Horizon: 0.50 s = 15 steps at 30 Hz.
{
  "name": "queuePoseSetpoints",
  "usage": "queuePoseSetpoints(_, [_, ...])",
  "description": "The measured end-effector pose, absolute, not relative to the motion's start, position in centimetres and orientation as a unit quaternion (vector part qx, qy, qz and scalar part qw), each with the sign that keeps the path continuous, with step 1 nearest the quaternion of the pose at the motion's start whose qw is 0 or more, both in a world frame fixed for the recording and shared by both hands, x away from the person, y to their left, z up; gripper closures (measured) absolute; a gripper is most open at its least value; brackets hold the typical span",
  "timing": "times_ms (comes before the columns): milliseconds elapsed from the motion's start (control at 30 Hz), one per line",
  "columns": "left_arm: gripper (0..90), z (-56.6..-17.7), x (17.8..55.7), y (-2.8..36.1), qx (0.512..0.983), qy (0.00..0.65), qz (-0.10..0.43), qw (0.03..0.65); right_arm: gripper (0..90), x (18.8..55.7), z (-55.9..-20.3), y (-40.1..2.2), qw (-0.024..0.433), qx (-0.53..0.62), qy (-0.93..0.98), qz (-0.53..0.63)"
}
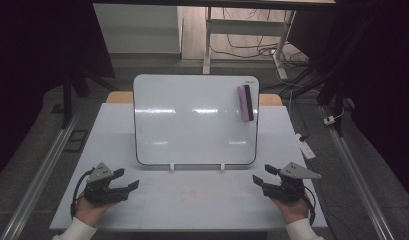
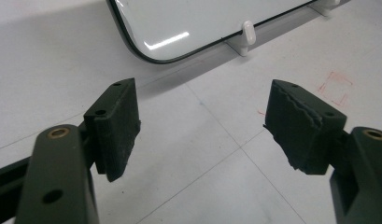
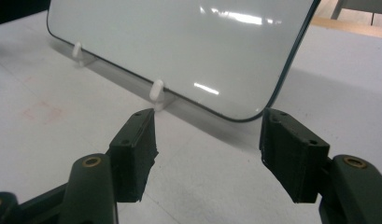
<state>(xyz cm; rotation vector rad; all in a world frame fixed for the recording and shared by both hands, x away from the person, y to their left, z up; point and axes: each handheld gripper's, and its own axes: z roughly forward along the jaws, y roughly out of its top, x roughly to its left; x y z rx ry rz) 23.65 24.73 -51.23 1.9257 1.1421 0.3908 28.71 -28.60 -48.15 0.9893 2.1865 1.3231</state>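
High view: two open claws, left claw [image 1: 126, 179] and right claw [image 1: 265, 176], one whiteboard [image 1: 192, 125], one eraser [image 1: 245, 102]

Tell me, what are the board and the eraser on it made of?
Board: a glossy white surface, likely coated metal or plastic, since lights reflect in it; thin dark rim. Eraser: seemingly a pink plastic body with a black strip, perhaps felt; too small to tell.

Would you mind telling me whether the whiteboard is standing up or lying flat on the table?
Standing up, leaning back: the whiteboard rests its lower edge in two small white stands on the table, and the eraser clings to its face.
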Motion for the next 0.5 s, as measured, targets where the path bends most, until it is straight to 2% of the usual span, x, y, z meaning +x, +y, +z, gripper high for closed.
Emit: queuePoseSetpoints(500, [26.8, -51.18, 23.61, 24.83, 0.769, 0.453, 0.157, 0.423, 35.3, 28.5, -48.42, -28.71, 0.199, 0.335, 0.786, 0.48])
